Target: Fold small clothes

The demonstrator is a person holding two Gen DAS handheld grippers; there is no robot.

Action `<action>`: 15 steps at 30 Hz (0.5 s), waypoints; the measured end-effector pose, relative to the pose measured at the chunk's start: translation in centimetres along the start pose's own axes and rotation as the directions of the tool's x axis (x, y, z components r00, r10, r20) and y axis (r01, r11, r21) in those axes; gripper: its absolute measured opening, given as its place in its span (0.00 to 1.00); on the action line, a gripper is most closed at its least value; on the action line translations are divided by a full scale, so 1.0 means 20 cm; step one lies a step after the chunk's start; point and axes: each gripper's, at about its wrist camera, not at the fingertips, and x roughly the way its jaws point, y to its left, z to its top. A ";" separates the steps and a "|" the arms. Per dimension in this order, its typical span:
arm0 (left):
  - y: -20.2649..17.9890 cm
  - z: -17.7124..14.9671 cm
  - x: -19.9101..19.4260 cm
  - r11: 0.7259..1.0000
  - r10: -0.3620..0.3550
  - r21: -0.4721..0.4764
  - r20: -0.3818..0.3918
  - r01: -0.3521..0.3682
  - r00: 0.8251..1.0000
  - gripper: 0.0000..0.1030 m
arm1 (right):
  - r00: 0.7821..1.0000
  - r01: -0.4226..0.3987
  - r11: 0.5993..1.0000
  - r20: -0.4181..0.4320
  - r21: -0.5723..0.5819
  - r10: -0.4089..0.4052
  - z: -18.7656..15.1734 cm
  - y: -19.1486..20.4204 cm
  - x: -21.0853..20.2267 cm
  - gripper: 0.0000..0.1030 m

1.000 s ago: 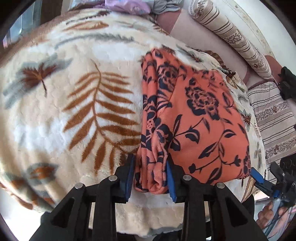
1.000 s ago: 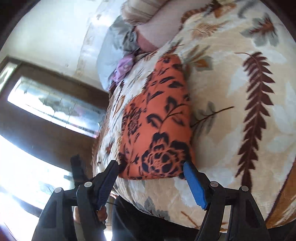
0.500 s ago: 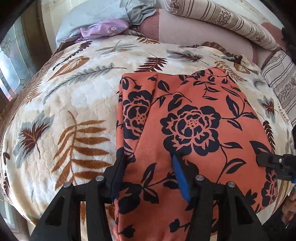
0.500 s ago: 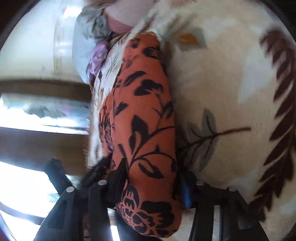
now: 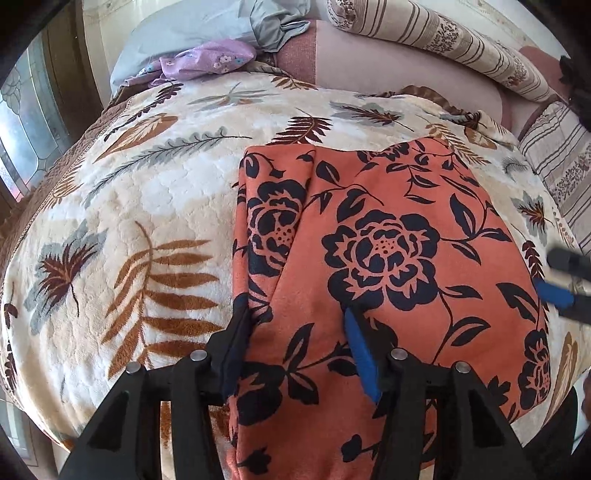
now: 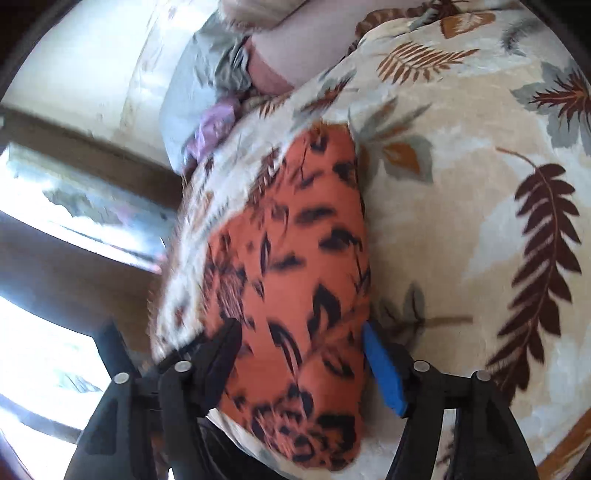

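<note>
An orange garment with a dark floral print (image 5: 388,240) lies on a cream leaf-patterned blanket (image 5: 140,206), its left strip folded over. My left gripper (image 5: 295,332) is at the garment's near left edge, jaws parted, with cloth lying between them. My right gripper (image 6: 301,354) straddles the garment's near right edge (image 6: 295,277), jaws parted with cloth between them; that view is blurred. The right gripper's blue pad also shows at the right edge of the left wrist view (image 5: 554,291).
A grey cloth (image 5: 207,33) and a purple floral cloth (image 5: 207,61) lie at the bed's head. Striped pillows (image 5: 443,40) line the back and right. A window (image 6: 74,206) stands at the left. The blanket's near edge drops off just below the grippers.
My left gripper let go of the bunched left edge and moved onto the garment. My right gripper closed in over the right edge, then drew back a little and widened.
</note>
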 end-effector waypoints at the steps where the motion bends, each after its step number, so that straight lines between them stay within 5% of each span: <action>1: 0.00 0.00 0.00 1.000 0.000 -0.002 0.000 0.000 1.000 0.54 | 1.000 -0.005 0.999 -0.003 0.031 0.005 0.05 -0.03 0.04 0.73; 3: 0.00 0.00 0.00 1.000 -0.003 -0.004 0.001 0.003 1.000 0.54 | 0.998 -0.004 0.996 -0.065 0.086 0.009 0.12 -0.08 0.17 0.73; 5: 0.00 0.00 0.00 1.000 -0.001 -0.005 -0.002 0.001 1.000 0.54 | 0.990 0.005 0.995 -0.143 0.095 0.009 0.14 -0.08 0.29 0.44; 7: 0.01 0.00 0.00 1.000 -0.009 -0.010 -0.003 0.009 1.000 0.54 | 0.989 0.104 0.989 -0.090 -0.106 -0.114 0.11 0.11 0.25 0.34; 11: 0.02 -0.01 0.01 1.000 -0.023 -0.009 0.003 0.023 1.000 0.56 | 0.968 0.242 0.925 0.014 -0.294 -0.249 0.03 0.25 0.22 0.33; 12: 0.02 -0.01 0.01 1.000 -0.025 -0.008 0.002 0.025 1.000 0.56 | 0.960 0.260 0.933 -0.035 -0.248 -0.276 0.03 0.16 0.29 0.36; 15: 0.01 -0.01 0.01 1.000 -0.016 -0.004 0.003 0.016 1.000 0.56 | 0.986 0.153 0.986 -0.060 -0.064 -0.157 0.06 0.01 0.23 0.48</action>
